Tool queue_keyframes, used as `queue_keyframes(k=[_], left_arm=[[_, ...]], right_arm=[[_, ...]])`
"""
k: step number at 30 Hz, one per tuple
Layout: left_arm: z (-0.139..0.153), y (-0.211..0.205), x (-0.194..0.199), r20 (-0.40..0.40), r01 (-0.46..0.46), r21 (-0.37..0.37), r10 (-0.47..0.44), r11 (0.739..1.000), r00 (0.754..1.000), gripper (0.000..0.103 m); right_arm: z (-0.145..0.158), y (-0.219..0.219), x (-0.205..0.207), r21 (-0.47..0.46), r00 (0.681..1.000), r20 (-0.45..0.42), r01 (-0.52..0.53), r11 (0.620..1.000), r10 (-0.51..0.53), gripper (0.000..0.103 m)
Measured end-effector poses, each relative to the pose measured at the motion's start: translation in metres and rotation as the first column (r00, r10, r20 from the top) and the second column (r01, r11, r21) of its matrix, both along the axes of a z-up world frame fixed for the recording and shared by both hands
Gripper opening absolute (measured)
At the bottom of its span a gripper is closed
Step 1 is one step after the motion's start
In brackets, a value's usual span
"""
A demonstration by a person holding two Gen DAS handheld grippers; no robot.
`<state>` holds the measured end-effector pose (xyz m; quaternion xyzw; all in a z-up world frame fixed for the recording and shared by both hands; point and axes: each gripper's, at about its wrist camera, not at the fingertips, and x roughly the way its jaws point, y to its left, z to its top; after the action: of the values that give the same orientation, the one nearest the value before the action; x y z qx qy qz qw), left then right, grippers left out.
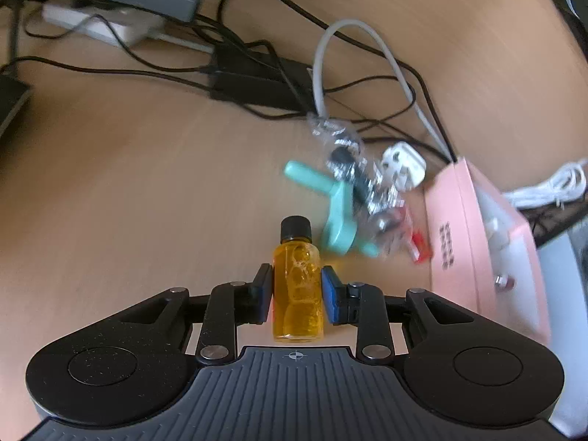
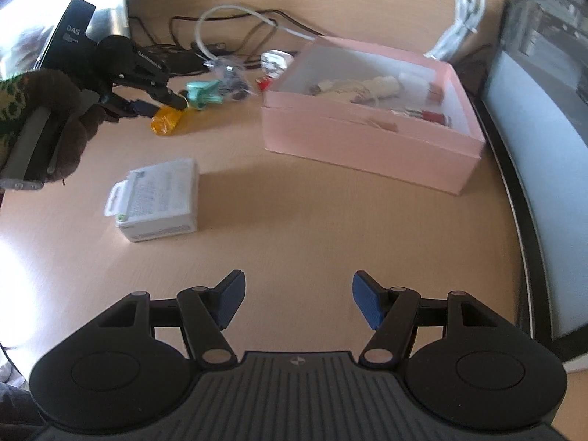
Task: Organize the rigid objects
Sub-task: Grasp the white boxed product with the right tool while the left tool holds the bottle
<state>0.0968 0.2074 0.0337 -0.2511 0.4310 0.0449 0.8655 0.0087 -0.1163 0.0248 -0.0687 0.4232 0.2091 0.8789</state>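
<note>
My left gripper (image 1: 297, 286) is shut on a small amber bottle (image 1: 297, 290) with a black cap, held above the wooden table. From the right wrist view the left gripper (image 2: 161, 104) holds the amber bottle (image 2: 167, 120) left of the pink box (image 2: 367, 139). The open pink box (image 1: 477, 242) holds several small items. A teal plastic piece (image 1: 338, 217), a clear bag of small parts (image 1: 352, 169) and a white plug (image 1: 402, 167) lie beyond the bottle. My right gripper (image 2: 297, 301) is open and empty above bare table.
A white packet box (image 2: 158, 198) lies left of centre. Black cables and a black power brick (image 1: 257, 77) lie at the back. A white cable coil (image 2: 463, 11) lies behind the pink box. A monitor edge (image 2: 533, 147) stands at the right.
</note>
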Motion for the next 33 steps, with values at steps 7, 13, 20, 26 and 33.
queue_keyframes(k=[7, 13, 20, 26, 33], left_arm=[[0.003, -0.012, -0.103, 0.025, 0.026, 0.075, -0.028, 0.997, 0.999, 0.032], [0.013, -0.015, -0.166, 0.036, -0.025, 0.077, 0.022, 0.997, 0.999, 0.032], [0.031, -0.002, -0.211, 0.049, -0.122, 0.088, 0.118, 0.989, 0.992, 0.032], [0.027, 0.003, -0.235, 0.026, -0.181, 0.062, 0.180, 0.981, 0.983, 0.032], [0.033, -0.018, -0.240, 0.032, -0.115, 0.091, 0.113, 0.989, 0.993, 0.032]], right_arm=[[0.012, 0.029, -0.009, 0.023, 0.984, 0.095, -0.151, 0.988, 0.149, 0.066], [0.012, 0.073, -0.008, 0.011, 0.947, 0.127, -0.297, 0.955, 0.293, 0.067], [-0.007, 0.123, -0.029, -0.244, 0.833, 0.290, -0.412, 0.878, 0.471, 0.069], [-0.008, 0.108, 0.002, -0.101, 0.886, 0.249, -0.378, 0.920, 0.391, 0.081], [-0.020, 0.105, 0.039, 0.033, 0.935, 0.120, -0.340, 0.940, 0.334, 0.078]])
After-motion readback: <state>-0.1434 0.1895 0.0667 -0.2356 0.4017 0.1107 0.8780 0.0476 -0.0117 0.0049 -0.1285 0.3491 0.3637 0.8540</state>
